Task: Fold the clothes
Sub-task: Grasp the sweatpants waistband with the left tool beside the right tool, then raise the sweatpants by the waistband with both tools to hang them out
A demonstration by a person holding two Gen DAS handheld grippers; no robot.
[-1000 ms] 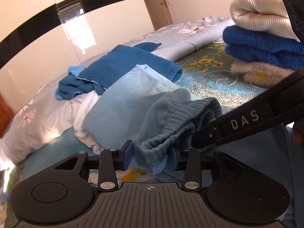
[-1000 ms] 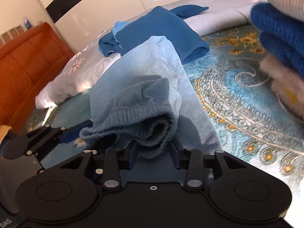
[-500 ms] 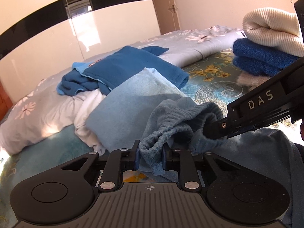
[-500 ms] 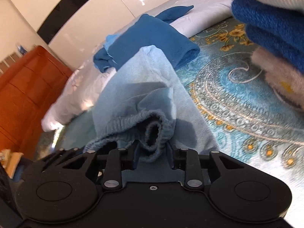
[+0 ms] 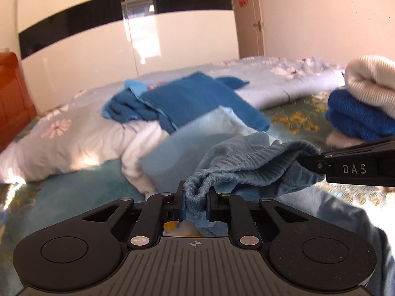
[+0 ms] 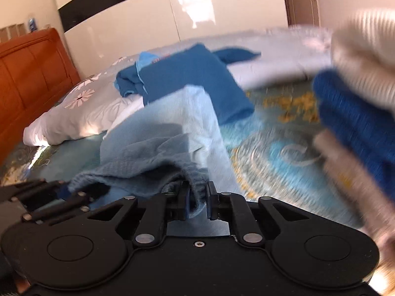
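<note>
Both hand-held grippers, left (image 5: 195, 203) and right (image 6: 198, 201), are closing on the light-blue garment's ribbed hem (image 5: 249, 162), so next comes lifting it taut to spread flat on the bed (image 5: 74, 185).

We saw a light blue garment (image 5: 246, 162) of soft cloth, its hem ribbed knit, its inner face fleecy and matt. The left gripper (image 5: 196, 203) was matt black plastic with small bright metal pins and a grooved grey plate. The right gripper (image 6: 198, 203) looked the same, with a dull metal plate behind its pads. Farther off, a dark blue garment (image 5: 197, 101) was smooth matt cloth. At the far right, the cream sweater (image 5: 370, 79) was thick ribbed knit, over a nubbly deep blue knit (image 5: 355, 118). The bedspread (image 6: 271, 153) looked smooth, printed cloth. The wardrobe doors (image 5: 98, 44) were glossy, the headboard (image 6: 29, 74) polished wood.
</note>
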